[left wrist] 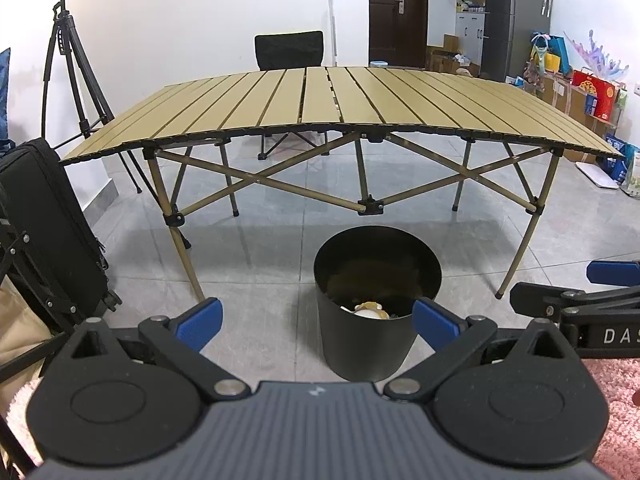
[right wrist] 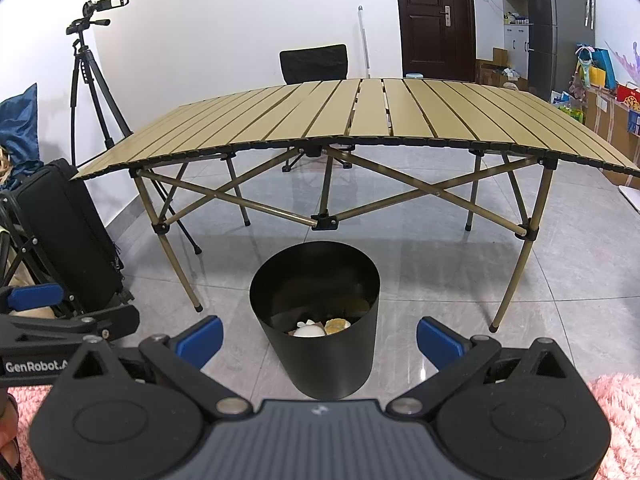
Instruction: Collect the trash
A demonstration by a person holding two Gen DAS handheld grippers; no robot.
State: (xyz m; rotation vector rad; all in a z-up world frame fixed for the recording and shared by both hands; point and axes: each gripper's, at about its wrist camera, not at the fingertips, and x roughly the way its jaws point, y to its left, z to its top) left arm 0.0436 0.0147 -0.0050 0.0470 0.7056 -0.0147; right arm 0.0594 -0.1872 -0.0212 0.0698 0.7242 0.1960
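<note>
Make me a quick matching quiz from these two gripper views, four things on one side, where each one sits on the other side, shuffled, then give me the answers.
Things:
1. black bin
2. tripod
3. black chair
4. black case

Places:
A. behind the far edge of the slatted table
B. on the floor in front of the table, with trash inside
C. leaning on the floor by the table's left end
D. standing against the white wall, far left

Pairs: 1-B, 2-D, 3-A, 4-C

A black bin [right wrist: 316, 356] stands before the tan slatted table [right wrist: 360, 120] (grey tiled floor [right wrist: 440, 280], pink rug [right wrist: 616, 400]).
</note>
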